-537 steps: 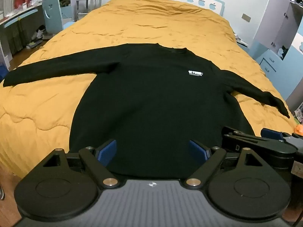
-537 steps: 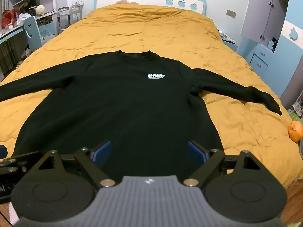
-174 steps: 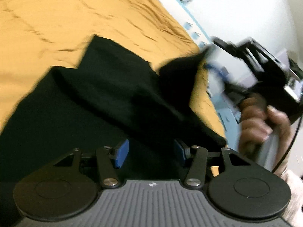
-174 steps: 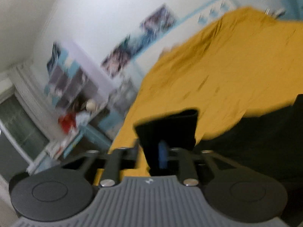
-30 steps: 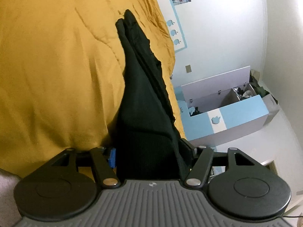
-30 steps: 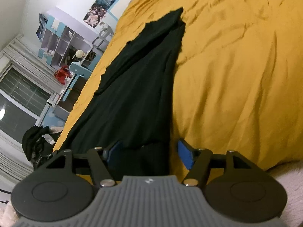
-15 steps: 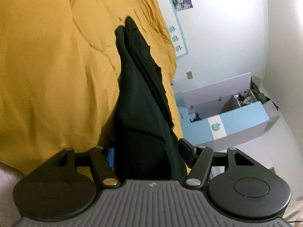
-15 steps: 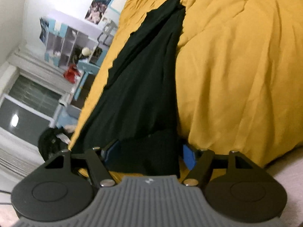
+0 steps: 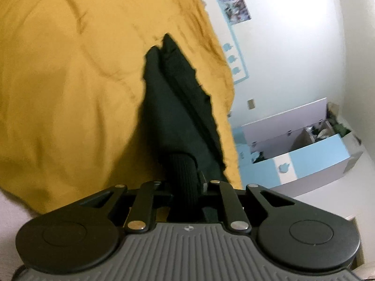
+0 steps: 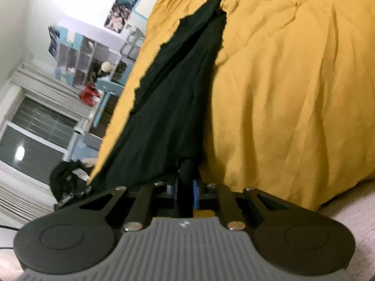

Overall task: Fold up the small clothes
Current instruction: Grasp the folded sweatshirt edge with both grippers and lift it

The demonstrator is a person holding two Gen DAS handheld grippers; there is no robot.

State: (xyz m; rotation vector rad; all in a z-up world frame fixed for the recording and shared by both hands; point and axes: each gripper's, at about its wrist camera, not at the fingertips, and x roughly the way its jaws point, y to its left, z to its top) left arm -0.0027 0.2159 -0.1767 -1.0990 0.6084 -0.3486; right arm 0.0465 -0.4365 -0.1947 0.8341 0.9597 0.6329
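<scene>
Left gripper [image 9: 185,182] first: jaws closing, clamped on the ribbed hem of the black sweater [image 9: 173,107], which runs away from it toward twelve o'clock over the yellow quilt [image 9: 70,93]. Over to the right gripper [image 10: 187,187]: jaws closing too, pinching the other hem corner, cloth stretching toward twelve, leaning to one. Both hands sit at the near end, long axis straight ahead, so I'd expect the fold to carry forward.

White walls [image 9: 293,46], window [image 10: 35,140] (blinds), blue-white cabinet [image 9: 304,154]
</scene>
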